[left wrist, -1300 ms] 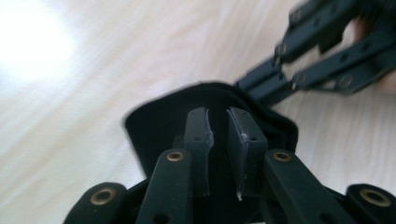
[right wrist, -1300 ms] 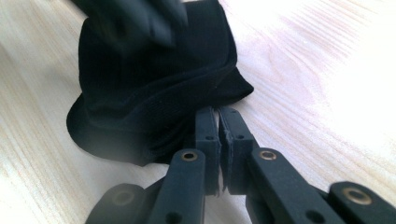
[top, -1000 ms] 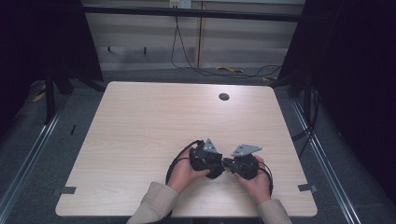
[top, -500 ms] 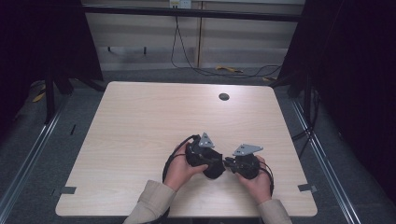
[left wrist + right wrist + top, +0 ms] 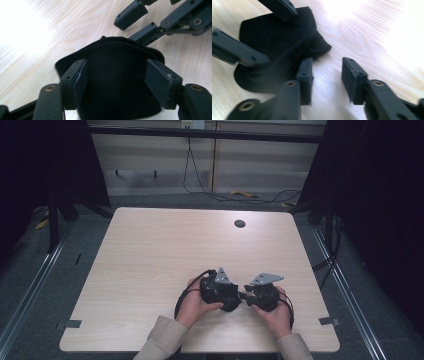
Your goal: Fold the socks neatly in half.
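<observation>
Dark room w/ a pale wood table (image 5: 150, 260), mostly bare. Left gripper (image 5: 220, 292) near the front edge: jaws have just been opening and stand apart, a black cloth (image 5: 117, 82) lying between them on the table, pads not pressing. Right gripper (image 5: 260, 297) just beside it, jaws also just opening, apart over bare wood, cloth touching its left jaw. To regrip well, prob. pinch one cloth edge each. Plenty of open table beyond and to the left; front edge close.

Dim room, evenly lit table (image 5: 150, 265); gripper views show white glare and blur.
</observation>
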A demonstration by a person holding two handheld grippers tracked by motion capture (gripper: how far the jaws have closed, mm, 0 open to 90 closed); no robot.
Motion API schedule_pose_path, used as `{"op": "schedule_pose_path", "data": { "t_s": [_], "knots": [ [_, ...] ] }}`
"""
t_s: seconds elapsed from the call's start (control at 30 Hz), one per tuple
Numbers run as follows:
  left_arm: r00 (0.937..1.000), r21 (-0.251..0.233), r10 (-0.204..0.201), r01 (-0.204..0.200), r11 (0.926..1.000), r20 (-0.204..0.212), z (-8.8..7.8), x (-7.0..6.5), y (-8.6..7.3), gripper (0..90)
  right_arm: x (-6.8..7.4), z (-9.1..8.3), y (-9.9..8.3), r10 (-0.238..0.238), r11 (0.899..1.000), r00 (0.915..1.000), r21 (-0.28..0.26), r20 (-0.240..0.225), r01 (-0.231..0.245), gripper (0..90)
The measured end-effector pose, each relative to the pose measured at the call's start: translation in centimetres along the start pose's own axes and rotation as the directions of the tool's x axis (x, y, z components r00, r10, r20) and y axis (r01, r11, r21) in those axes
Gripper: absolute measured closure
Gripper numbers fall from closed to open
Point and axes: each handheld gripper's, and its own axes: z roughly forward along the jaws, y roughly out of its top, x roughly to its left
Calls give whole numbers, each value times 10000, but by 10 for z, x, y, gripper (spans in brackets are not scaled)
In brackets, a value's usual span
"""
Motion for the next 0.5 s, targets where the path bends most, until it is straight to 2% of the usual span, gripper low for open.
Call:
{"op": "schedule_pose_path", "data": {
  "t_s": [0.07, 0.2, 0.27, 0.4, 0.5],
  "knots": [
    [9998, -279, -101, 97, 9996, -169, -6, 4, 1, 343, -1, -1, 0, 109, 9999, 9999, 21, 17, -109, 574],
    [9993, -499, -194, 179, 9986, -305, -13, 9, 0, 343, -3, -2, 0, 179, 9998, 9998, -24, 62, -179, 524],
    [9993, -150, -170, 165, 9998, -329, -13, 9, -3, 345, -4, -3, -1, 354, 9994, 9993, -30, 84, -354, 486],
    [9991, 88, -32, 36, 10000, -431, -10, 7, -10, 342, -3, -3, -1, 292, 9996, 9996, -14, 53, -292, 460],
    [9990, 204, -123, 132, 9997, -440, -8, 5, -14, 335, -2, -2, -1, 262, 9996, 9996, -45, 71, -262, 450]
  ]
}}
